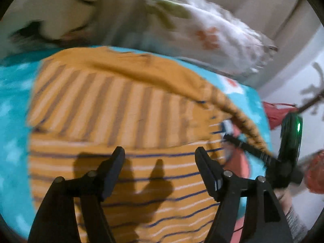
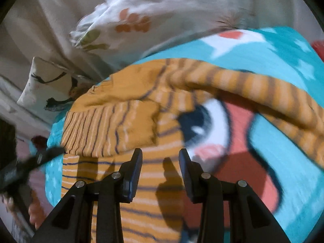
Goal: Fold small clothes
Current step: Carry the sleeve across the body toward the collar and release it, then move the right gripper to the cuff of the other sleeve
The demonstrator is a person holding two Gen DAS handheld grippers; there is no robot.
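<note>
A small mustard-orange top with white and navy stripes lies on a turquoise blanket. One sleeve is folded across its body; the other striped sleeve stretches out to the right. My left gripper is open and empty, just above the lower body of the top. My right gripper is open and empty, above the top's right edge. The right gripper also shows in the left wrist view, beside the outstretched sleeve. The left gripper shows at the left edge of the right wrist view.
The blanket carries a cartoon print with a big eye and coral patches. A white floral pillow lies behind the top. A second printed pillow lies at the back left. Red fabric lies off the bed's right side.
</note>
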